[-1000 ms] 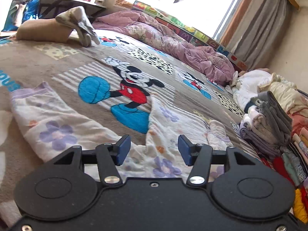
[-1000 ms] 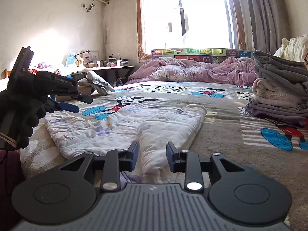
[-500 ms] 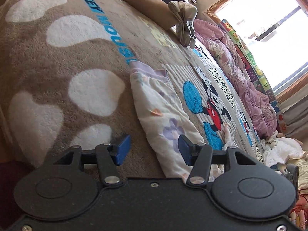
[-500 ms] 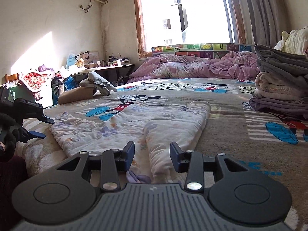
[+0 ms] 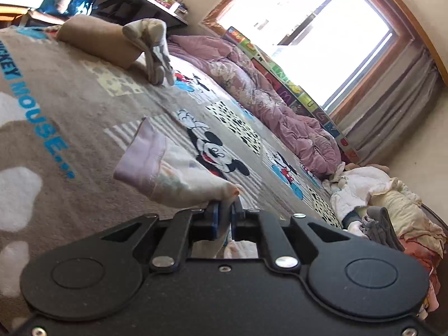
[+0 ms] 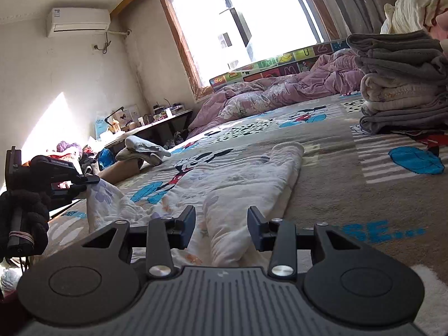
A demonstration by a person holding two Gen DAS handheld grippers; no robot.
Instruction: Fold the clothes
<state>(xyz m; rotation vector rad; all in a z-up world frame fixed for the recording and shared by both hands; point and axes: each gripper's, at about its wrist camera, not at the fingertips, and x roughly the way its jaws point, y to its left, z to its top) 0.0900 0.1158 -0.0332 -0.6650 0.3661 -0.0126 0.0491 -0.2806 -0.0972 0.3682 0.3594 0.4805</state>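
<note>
Left gripper (image 5: pixel 224 218) of mine is pinched tight on the edge of the flowery pants (image 5: pixel 179 173), and that end is lifted up off the Mickey Mouse blanket (image 5: pixel 56 106). I see the rest of the pants (image 6: pixel 246 184) lying flat on the blanket in front of my right gripper (image 6: pixel 221 228). Its two fingers are wide apart, one on each side of a pant leg, holding nothing. I see a pile of folded clothes (image 6: pixel 403 84) far off on the right, and a pink quilt (image 6: pixel 280 92) under the window
</note>
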